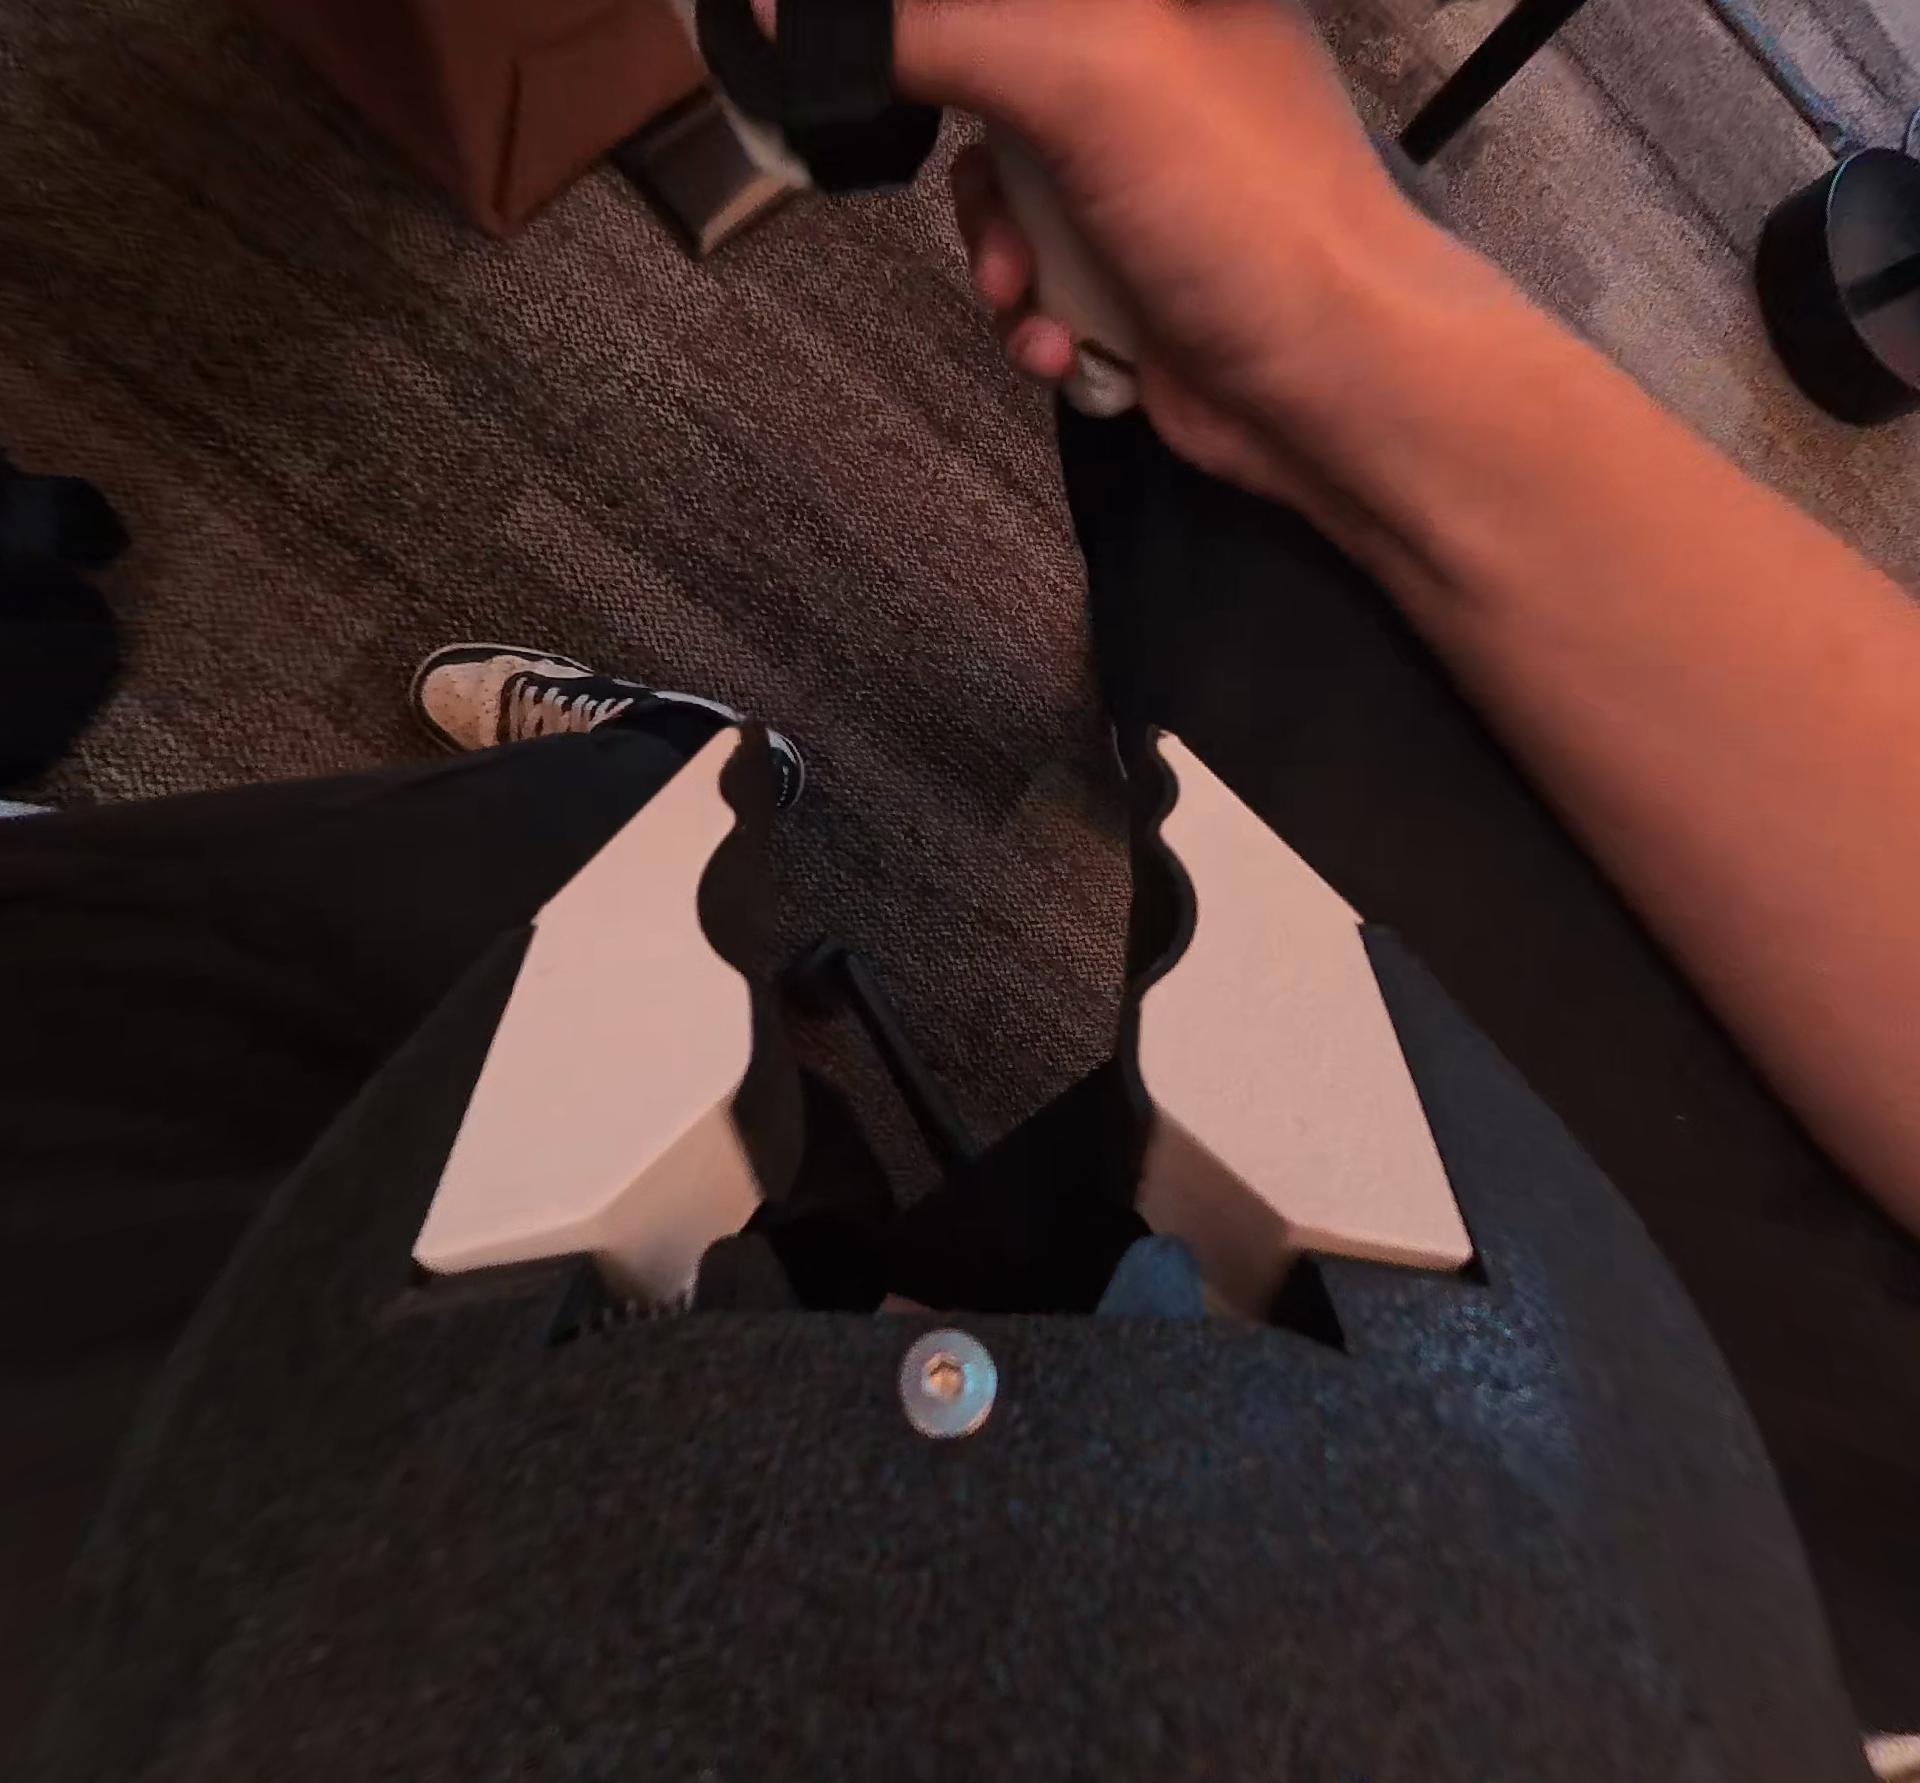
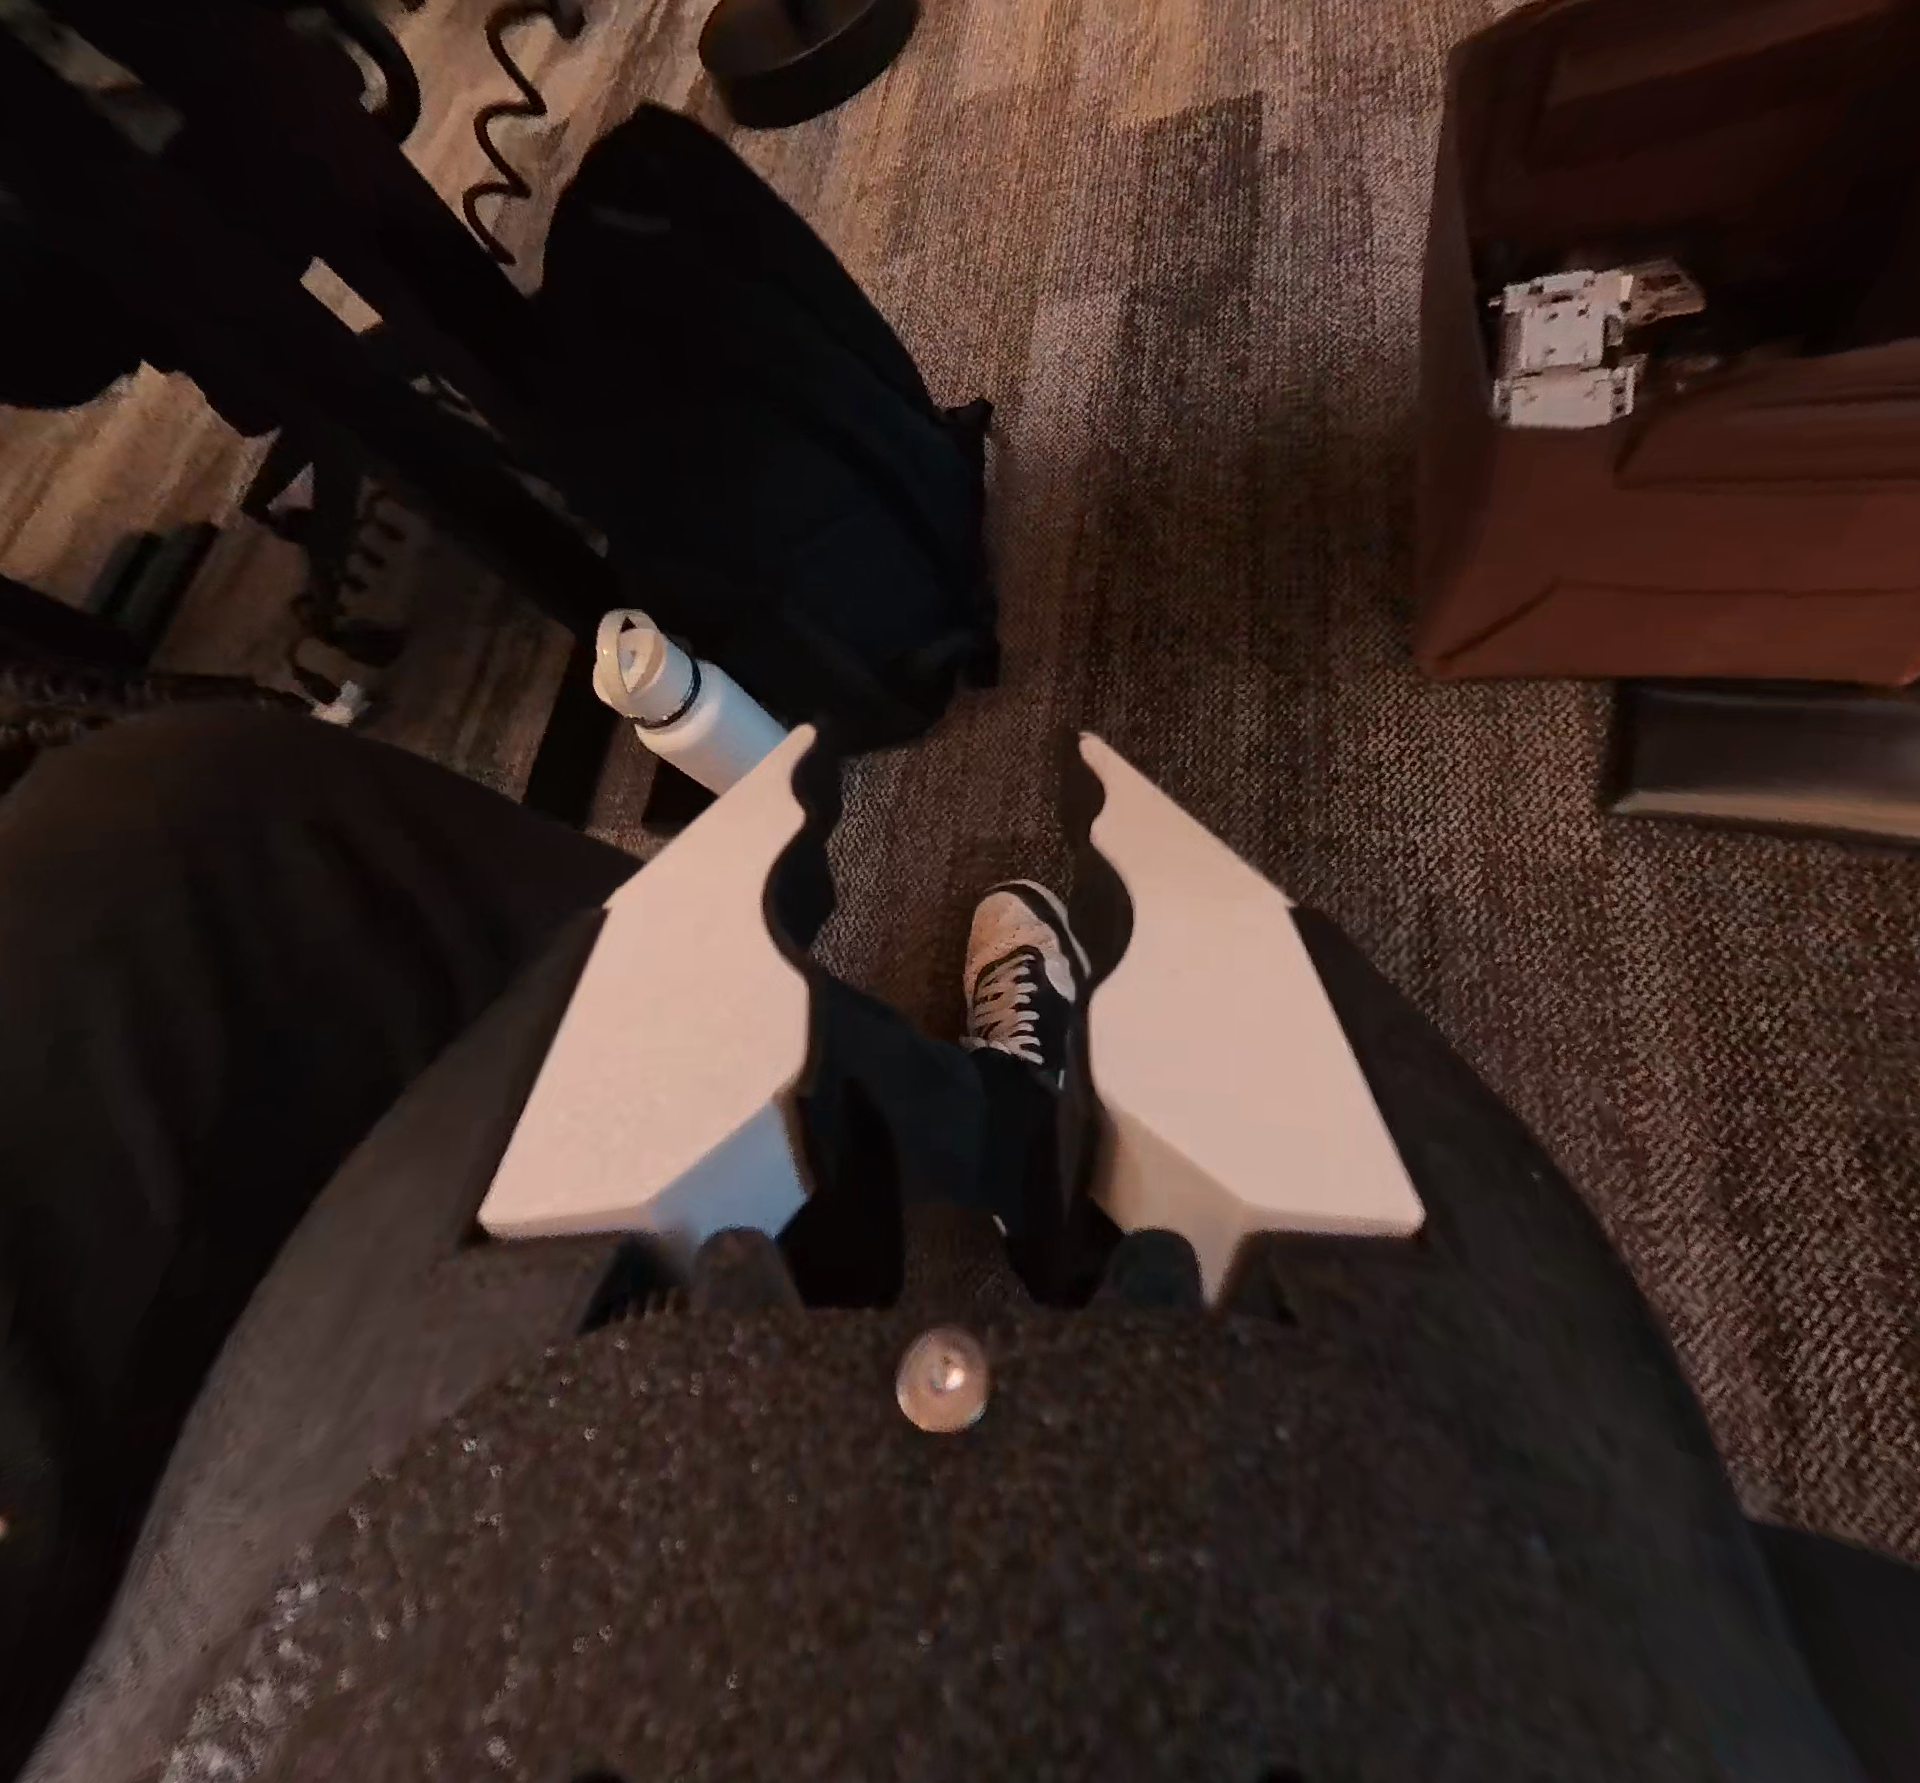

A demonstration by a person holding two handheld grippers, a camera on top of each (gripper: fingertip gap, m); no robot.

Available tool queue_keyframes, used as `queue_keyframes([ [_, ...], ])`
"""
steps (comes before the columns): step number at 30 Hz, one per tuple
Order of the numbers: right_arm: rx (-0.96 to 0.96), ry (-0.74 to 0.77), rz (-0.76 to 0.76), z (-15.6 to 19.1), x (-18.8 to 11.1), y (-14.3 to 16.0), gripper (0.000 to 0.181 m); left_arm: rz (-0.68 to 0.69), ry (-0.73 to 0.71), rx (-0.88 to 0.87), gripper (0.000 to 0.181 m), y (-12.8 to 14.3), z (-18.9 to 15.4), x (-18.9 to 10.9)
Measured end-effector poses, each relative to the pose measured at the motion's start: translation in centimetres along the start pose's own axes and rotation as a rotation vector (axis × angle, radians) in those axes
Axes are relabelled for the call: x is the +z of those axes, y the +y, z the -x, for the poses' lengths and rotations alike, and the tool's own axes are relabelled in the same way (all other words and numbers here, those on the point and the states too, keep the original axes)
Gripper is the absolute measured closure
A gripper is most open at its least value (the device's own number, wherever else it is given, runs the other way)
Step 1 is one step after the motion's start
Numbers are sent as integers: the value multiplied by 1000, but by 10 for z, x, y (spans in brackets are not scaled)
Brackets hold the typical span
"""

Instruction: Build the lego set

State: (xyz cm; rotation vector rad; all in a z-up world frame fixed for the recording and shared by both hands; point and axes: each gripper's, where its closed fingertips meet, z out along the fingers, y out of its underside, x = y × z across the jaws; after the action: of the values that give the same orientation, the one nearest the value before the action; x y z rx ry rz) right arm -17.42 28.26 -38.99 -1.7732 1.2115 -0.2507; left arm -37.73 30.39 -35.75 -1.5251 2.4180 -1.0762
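Observation:
No lego pieces or table show in either view; both cameras look down at a carpeted floor. My left gripper [image 1: 940, 746] is open and empty above the carpet, between the person's dark trouser legs. My right gripper [image 2: 945, 746] is open and empty, with a black and white shoe [image 2: 1023, 970] on the floor seen between its fingers. In the left wrist view a hand [image 1: 1174, 206] grips the white handle of the other gripper, whose fingers are out of sight past the top edge.
A brown cardboard box [image 2: 1662, 507] holding white parts [image 2: 1558, 346] stands at the right, also in the left wrist view [image 1: 457, 40]. A black backpack [image 2: 758, 424], a white bottle [image 2: 686, 699], a round black stand base [image 2: 805, 19] and dark chair legs [image 2: 343, 299] are on the carpet. About 20 cm separates my left fingertips from my right.

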Motion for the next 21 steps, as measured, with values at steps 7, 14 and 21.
queue_keyframes([
  [7, -48, -99, 58, 15, -2, -7, 139, -20, -76, 56, 114, -6, 37, -3],
  [14, -231, -381, 129, 17, -30, -18, 137, -66, -208, -82, 115, 15, 82, 25],
  [21, -286, -501, 180, -4, -61, -27, 138, -193, -317, -170, 107, -55, 64, 24],
])
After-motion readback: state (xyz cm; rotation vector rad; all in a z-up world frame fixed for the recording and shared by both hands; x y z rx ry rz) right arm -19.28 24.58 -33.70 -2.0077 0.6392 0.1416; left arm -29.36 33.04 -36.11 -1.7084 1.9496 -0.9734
